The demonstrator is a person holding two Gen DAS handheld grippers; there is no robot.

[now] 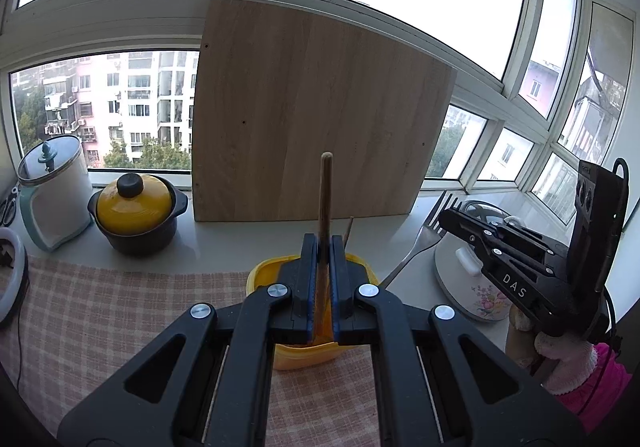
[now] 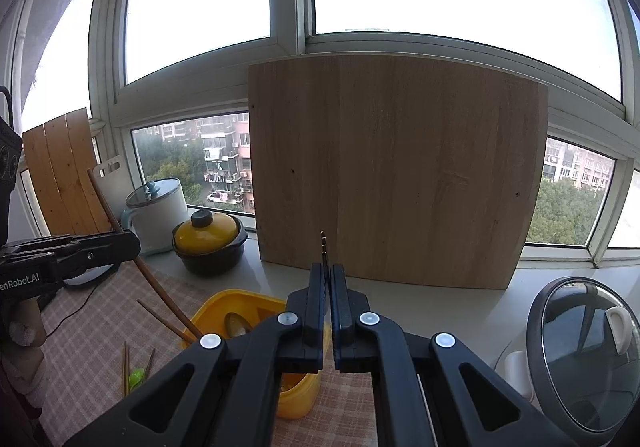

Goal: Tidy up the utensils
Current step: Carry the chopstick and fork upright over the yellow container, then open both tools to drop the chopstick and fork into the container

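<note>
1. Windows wrap the far edge of the table (image 1: 224, 243), with apartment blocks and trees outside; a large wooden board (image 1: 316, 111) stands upright against the glass at the middle of that far edge.
2. Checked cloth (image 1: 120, 311) covers the near part of the table, running to its left side.
3. At the right side of the table lies a rice cooker (image 2: 580, 359) with a glass lid and floral body.
4. Near the far left corner stands a white electric pot (image 1: 54, 191) with a glass lid, and just beside it a black casserole with a yellow lid (image 1: 136, 215).
5. A yellow container (image 2: 248, 331) sits on the cloth near the table's middle; a spoon bowl and chopsticks show inside it.
6. The left gripper (image 1: 325, 275) hangs over the container, its jaws closed on a long wooden utensil (image 1: 325, 207) that stands upright; in the right wrist view its lower end goes down into the container.
7. The right gripper (image 2: 328, 287) is held above the table's right half, jaws closed on a metal fork (image 1: 420, 243). The fork's handle slants down toward the table.
8. Loose chopsticks (image 2: 126, 367) and a small green utensil (image 2: 136, 377) lie on the cloth just left of the container.
</note>
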